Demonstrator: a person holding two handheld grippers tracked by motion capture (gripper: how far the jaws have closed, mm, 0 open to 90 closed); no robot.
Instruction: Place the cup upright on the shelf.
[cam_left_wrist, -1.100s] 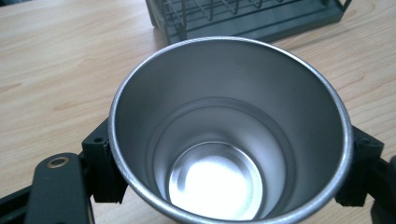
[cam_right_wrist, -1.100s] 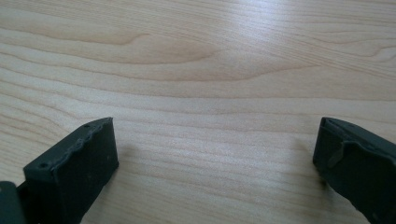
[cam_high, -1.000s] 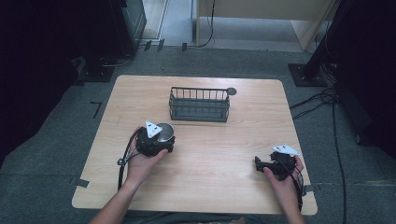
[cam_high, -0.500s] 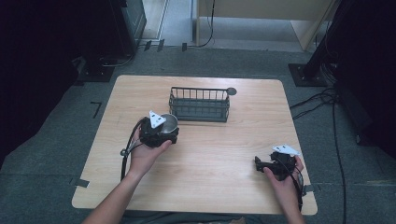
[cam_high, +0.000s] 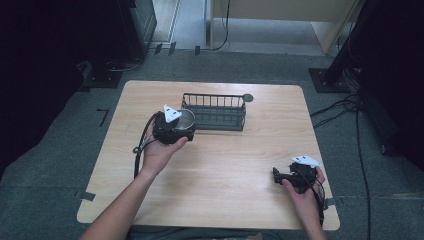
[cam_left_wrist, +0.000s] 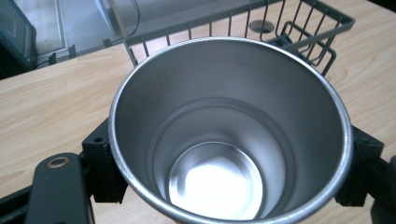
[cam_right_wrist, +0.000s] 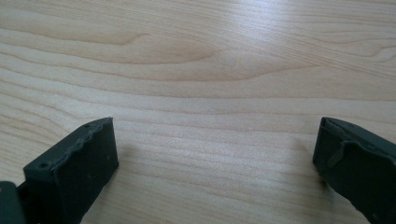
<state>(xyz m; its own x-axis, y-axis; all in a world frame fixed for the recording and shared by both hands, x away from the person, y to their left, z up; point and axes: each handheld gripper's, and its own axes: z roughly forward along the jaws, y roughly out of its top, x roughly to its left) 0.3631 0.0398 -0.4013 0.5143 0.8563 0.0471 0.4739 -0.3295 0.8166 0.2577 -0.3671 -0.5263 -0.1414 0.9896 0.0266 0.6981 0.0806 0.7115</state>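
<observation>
Steel cup (cam_left_wrist: 229, 135) carried closer to basket (cam_high: 216, 112)

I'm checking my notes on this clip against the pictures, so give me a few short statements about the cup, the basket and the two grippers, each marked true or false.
1. The left gripper is shut on the metal cup. True.
2. The metal cup has liquid in it. False: the left gripper view shows a bare, shiny bottom.
3. The wire basket stands at the far side of the table, beyond the cup. True.
4. The right gripper holds a second cup. False: its jaws stand wide apart over bare wood with nothing between them.
5. The cup already sits inside the wire basket. False: it is held in the jaws just short of the basket's near left corner.
</observation>
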